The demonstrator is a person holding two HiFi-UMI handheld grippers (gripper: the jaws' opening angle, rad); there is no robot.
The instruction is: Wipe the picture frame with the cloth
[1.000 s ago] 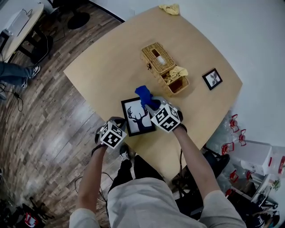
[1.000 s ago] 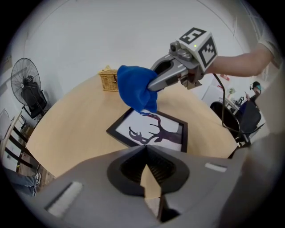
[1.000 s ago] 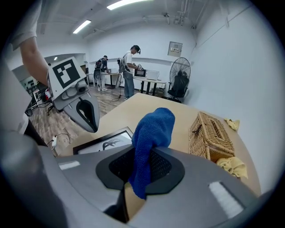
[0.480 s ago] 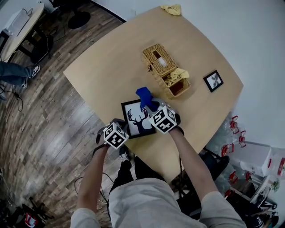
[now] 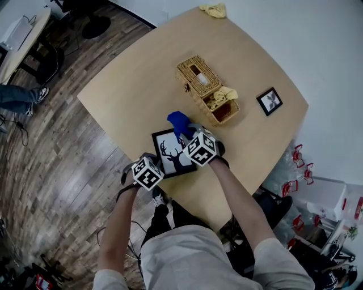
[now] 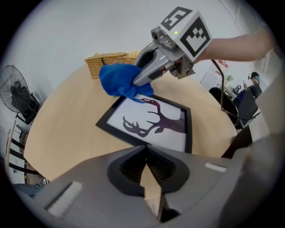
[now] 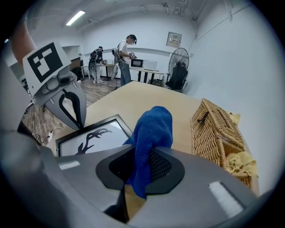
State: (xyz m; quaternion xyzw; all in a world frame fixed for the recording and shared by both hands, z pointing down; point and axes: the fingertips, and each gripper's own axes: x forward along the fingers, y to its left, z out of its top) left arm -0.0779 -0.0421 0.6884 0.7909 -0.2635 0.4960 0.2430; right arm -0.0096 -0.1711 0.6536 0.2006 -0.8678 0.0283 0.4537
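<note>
Picture frame (image 5: pixel 170 152): flat on the table (image 5: pixel 130 79), near your edge. It's a black rectangular border around white glossy art with a dark deer-head silhouette.

Cloth (image 6: pixel 120 80): blue, nubby microfibre, bunched into a lump. It sits on the frame's far edge, over the antler tips.

Right gripper (image 6: pixel 137 81): jaws clamped on the cloth. A fold runs up between them and bulges past the tips, and the gripper pitches down toward the frame.

Left gripper (image 7: pixel 81 126): jaws together, nothing between them. The tips are just beside the frame's near-left edge. Contact can't be confirmed from any view.

The table is light wood with a smooth top, a square shape and rounded corners.

- Woven wicker basket (image 5: pixel 207 88) past the frame, well apart from it. One half is lidded, and the open half holds a crumpled yellow rag (image 5: pixel 222 95).
- Small black-framed picture (image 5: pixel 269 101) to the right of the basket.
- Another yellow rag (image 5: pixel 214 10) at the table's far edge.

Room: dark wood-plank floor (image 5: pixel 51 164) and white walls. There's a standing fan (image 7: pixel 178 67) beyond the table, with two people (image 7: pixel 124 53) at desks behind it.
</note>
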